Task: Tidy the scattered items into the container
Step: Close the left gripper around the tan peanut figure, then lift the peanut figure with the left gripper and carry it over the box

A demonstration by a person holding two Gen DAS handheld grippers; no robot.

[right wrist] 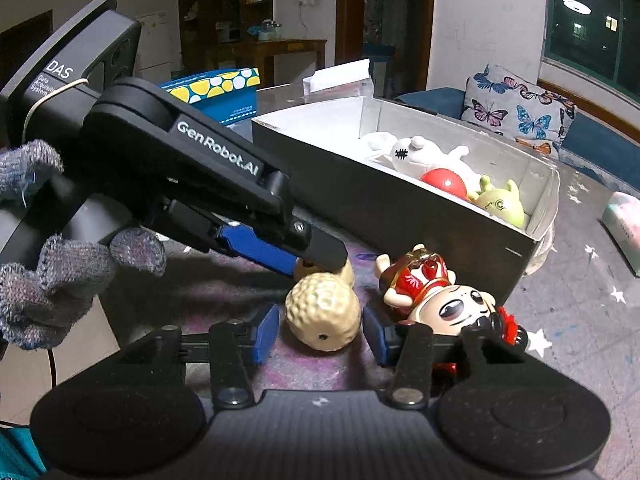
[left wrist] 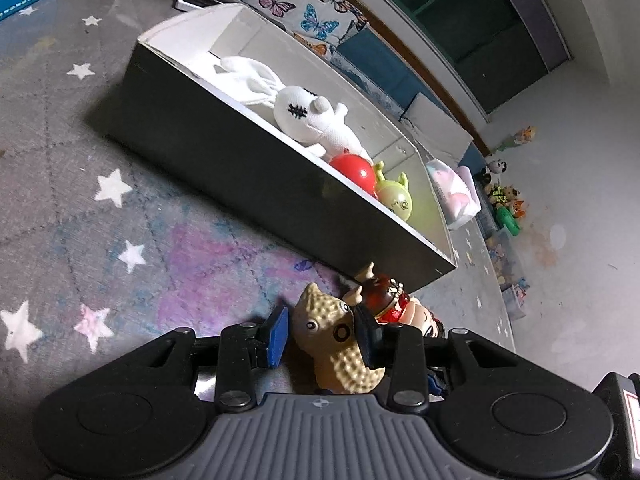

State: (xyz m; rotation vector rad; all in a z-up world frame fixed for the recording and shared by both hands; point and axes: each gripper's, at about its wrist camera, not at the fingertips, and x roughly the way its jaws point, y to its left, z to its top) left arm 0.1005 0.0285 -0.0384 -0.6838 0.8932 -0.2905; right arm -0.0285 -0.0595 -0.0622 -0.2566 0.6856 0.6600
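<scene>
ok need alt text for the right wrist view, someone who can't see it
Two handheld grippers meet on a tan peanut toy lying on a star-patterned rug: the right gripper straddles its near end, while the left gripper reaches its far end. A red-dressed doll lies beside it; behind, a box holds a white plush, red ball and green toy.

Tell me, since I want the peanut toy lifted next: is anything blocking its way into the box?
Nothing visible lies between the peanut toy and the box except the box's own near wall, which it must clear. A doll figure lies beside it, off to the side.
</scene>
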